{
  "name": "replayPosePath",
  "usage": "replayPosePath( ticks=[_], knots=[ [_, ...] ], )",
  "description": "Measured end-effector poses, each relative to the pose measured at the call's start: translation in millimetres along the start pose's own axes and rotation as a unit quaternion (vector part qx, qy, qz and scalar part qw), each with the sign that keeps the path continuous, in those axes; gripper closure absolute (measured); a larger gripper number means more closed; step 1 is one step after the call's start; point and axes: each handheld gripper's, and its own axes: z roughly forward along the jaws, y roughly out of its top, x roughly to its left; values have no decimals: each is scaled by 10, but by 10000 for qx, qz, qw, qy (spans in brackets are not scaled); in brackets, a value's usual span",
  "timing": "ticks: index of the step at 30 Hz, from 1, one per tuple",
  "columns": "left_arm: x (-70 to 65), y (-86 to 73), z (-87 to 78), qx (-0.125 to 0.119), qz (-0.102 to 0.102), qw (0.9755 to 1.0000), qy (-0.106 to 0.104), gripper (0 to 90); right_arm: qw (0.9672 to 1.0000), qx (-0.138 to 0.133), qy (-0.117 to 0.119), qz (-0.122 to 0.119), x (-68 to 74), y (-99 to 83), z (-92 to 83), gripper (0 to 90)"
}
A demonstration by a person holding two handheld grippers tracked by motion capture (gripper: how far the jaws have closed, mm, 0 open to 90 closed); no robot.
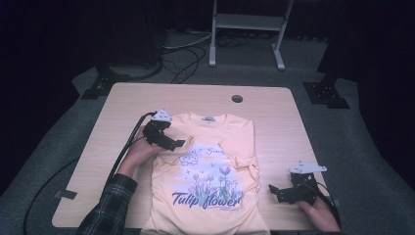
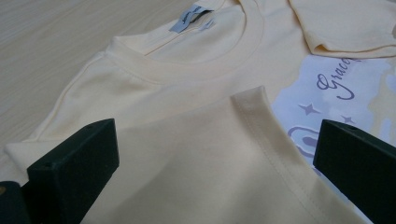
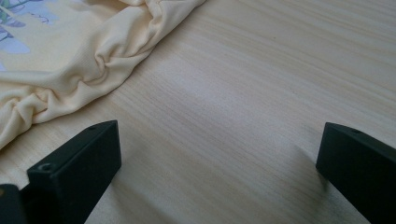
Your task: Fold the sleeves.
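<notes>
The pale yellow cotton T-shirt (image 1: 210, 166) with the purple tulip print is lying face up on the light wooden table (image 1: 274, 112), both sleeves already turned inward over the chest, which suggests it is being folded into a narrower strip. The left gripper (image 1: 180, 143) is hovering just above the folded-in left sleeve (image 2: 224, 163), its jaws standing wide apart with the sleeve's hem lying loose between and below them, pressed by neither pad; that looks like a release made so the fold stays where it was laid. The right gripper (image 1: 272, 188) is resting low over bare wood, jaws likewise wide with nothing between them, and the shirt's bunched right edge (image 3: 93, 65) is sitting just ahead of it and to its left, probably the next part to be smoothed.
</notes>
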Motion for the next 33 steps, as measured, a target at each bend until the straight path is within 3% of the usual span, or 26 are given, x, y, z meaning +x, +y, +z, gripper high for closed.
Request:
replayPosePath(
  ticks=[11,17,25,33],
  knots=[
    [106,-87,-91,11,-65,10000,74,0,10000,0,0,1,0,0,0,0],
    [101,-128,-23,153,22,9998,94,0,10000,0,0,1,0,0,0,0],
    [67,-188,138,551,213,9982,133,0,10000,-1,12,-3,-3,3,3,0],
    [83,-222,150,388,204,9990,76,0,10000,2,19,-7,-6,4,4,0]
  ],
)
